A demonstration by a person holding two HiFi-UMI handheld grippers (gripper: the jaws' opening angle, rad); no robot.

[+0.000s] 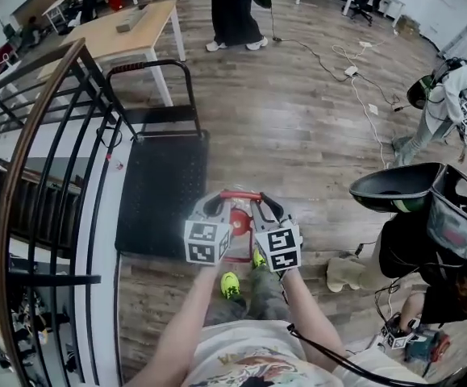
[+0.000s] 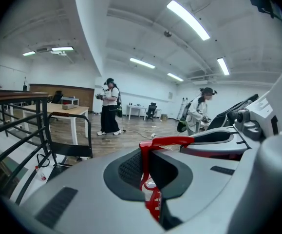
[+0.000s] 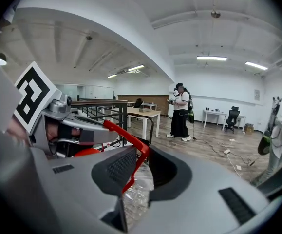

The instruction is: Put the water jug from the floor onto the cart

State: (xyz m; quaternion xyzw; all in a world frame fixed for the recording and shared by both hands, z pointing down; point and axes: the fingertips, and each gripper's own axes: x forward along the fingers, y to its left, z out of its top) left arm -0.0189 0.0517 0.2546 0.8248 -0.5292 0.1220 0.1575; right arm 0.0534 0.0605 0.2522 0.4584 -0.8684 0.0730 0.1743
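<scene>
**Head view:** The left gripper and right gripper sit side by side at 6 o'clock of the frame. Both are clamped on the red handle of the water jug. The jug hangs beneath them, largely hidden, just beside the near right corner of the black cart, which lies at 10 o'clock from the grippers. Whether the jug touches the wooden floor cannot be told. The only print in view is the black-and-white square patterns on each marker cube.

**Left gripper view:** The jaws are clenched tight on one end of the handle, and the red strap runs down between the pads. White marks on the red neck are too small to read. The cart's push bar stands at 9 o'clock.

**Right gripper view:** The jaws grasp the handle's other end, a little apart, with the strap filling the gap. The jug's clear body shows below, between them. The left gripper appears at 9 o'clock with one marker pattern facing the camera
</scene>
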